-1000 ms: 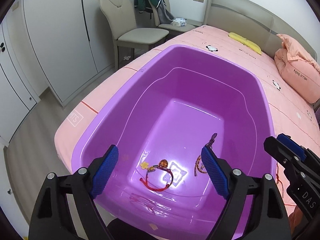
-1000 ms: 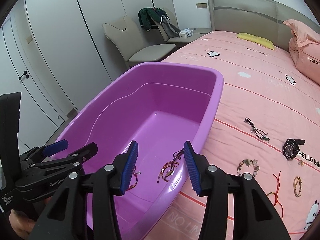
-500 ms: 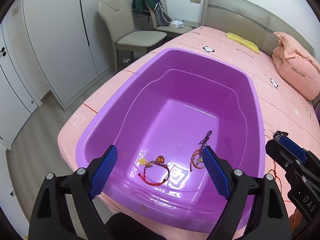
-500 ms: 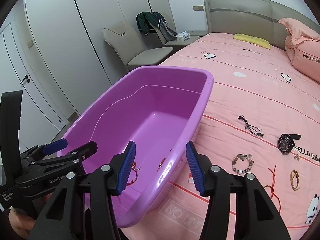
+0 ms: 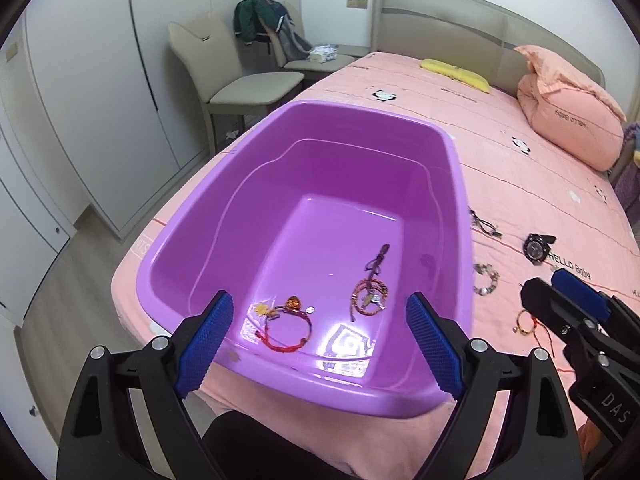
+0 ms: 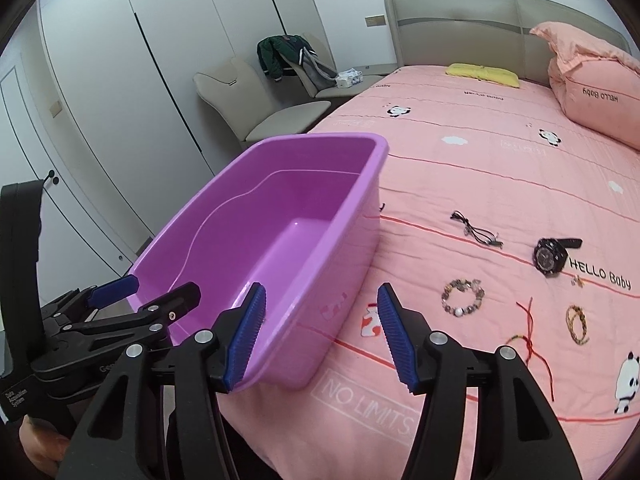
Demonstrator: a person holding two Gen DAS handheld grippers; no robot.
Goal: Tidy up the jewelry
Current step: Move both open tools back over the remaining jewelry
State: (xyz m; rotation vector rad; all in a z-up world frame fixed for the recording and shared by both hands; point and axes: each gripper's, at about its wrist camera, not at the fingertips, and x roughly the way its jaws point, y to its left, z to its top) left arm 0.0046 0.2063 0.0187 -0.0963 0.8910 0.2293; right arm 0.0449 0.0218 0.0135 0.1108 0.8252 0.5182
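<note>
A purple plastic tub (image 5: 456, 184) stands on the pink bed; it also shows in the right wrist view (image 6: 360, 200). Inside lie a red cord bracelet with charms (image 5: 286, 326) and a coiled beaded bracelet (image 5: 370, 294). On the bedspread right of the tub lie a beaded bracelet (image 6: 462, 298), a black watch (image 6: 551, 256), a black cord necklace (image 6: 476, 232), a gold braided bracelet (image 6: 576, 324) and a red string bracelet (image 6: 528, 340). My left gripper (image 5: 318, 346) is open and empty over the tub's near rim. My right gripper (image 6: 320, 336) is open and empty beside the tub's right wall.
A pink pillow (image 6: 592, 92) and a small yellow pillow (image 6: 484, 70) lie near the beige headboard (image 6: 460, 16). Two beige chairs (image 5: 240, 80) stand left of the bed, one holding a green jacket (image 5: 260, 18). White wardrobes (image 5: 100, 80) line the left wall.
Both grippers have pulled back and up from the tub; the right one has swung right toward the jewelry on the bedspread. Both have stayed open and empty.
</note>
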